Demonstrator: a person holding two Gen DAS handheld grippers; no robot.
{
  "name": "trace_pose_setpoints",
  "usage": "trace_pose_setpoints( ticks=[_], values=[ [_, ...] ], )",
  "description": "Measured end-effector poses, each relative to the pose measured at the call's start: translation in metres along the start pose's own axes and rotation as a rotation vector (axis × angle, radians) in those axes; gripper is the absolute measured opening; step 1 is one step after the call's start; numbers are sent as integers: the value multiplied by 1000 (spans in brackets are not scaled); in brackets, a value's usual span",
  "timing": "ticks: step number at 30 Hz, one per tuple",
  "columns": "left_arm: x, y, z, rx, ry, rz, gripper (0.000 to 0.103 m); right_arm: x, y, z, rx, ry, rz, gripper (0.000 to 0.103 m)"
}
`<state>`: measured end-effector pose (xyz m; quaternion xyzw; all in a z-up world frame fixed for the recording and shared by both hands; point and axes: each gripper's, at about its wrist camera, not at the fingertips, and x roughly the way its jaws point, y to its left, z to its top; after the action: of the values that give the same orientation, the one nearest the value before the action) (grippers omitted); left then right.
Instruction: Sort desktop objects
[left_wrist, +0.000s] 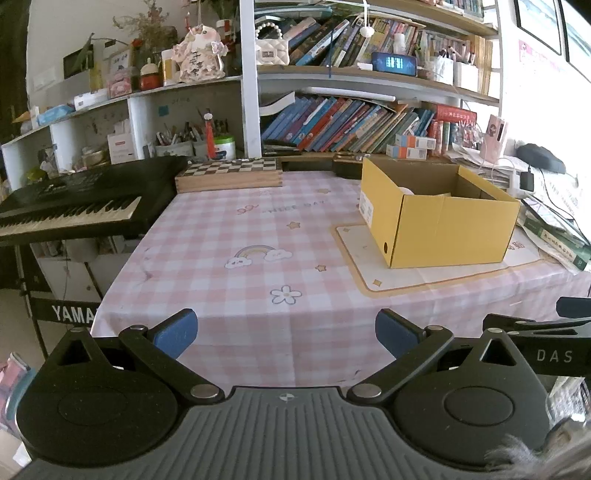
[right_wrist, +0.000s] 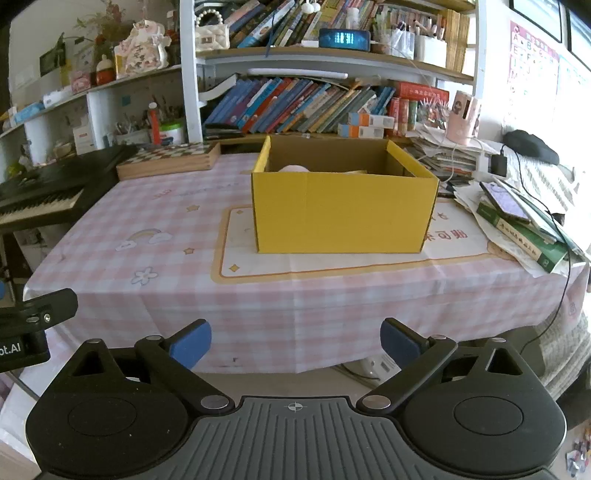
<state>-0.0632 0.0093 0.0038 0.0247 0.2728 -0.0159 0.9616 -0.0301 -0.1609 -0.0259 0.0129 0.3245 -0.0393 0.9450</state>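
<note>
A yellow cardboard box (left_wrist: 443, 221) stands open on a cream mat (left_wrist: 373, 258) on the pink checked tablecloth (left_wrist: 240, 229). It also shows in the right wrist view (right_wrist: 343, 214), with pale objects (right_wrist: 293, 168) partly visible inside; what they are I cannot tell. My left gripper (left_wrist: 286, 332) is open and empty, held over the table's near edge, left of the box. My right gripper (right_wrist: 295, 343) is open and empty, in front of the table's near edge, facing the box.
A wooden chessboard box (left_wrist: 229, 173) lies at the back of the table. A black keyboard (left_wrist: 74, 203) stands to the left. Books, papers and a phone (right_wrist: 506, 203) are stacked at the right edge, with cables. Crowded bookshelves (left_wrist: 351, 122) stand behind.
</note>
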Motion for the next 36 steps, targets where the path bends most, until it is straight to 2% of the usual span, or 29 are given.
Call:
trace_pose_setpoints(
  ticks=[36],
  values=[
    [4,-4,-5,4,37,-12,103,2,0,-5,8,16,-1,100]
  ],
)
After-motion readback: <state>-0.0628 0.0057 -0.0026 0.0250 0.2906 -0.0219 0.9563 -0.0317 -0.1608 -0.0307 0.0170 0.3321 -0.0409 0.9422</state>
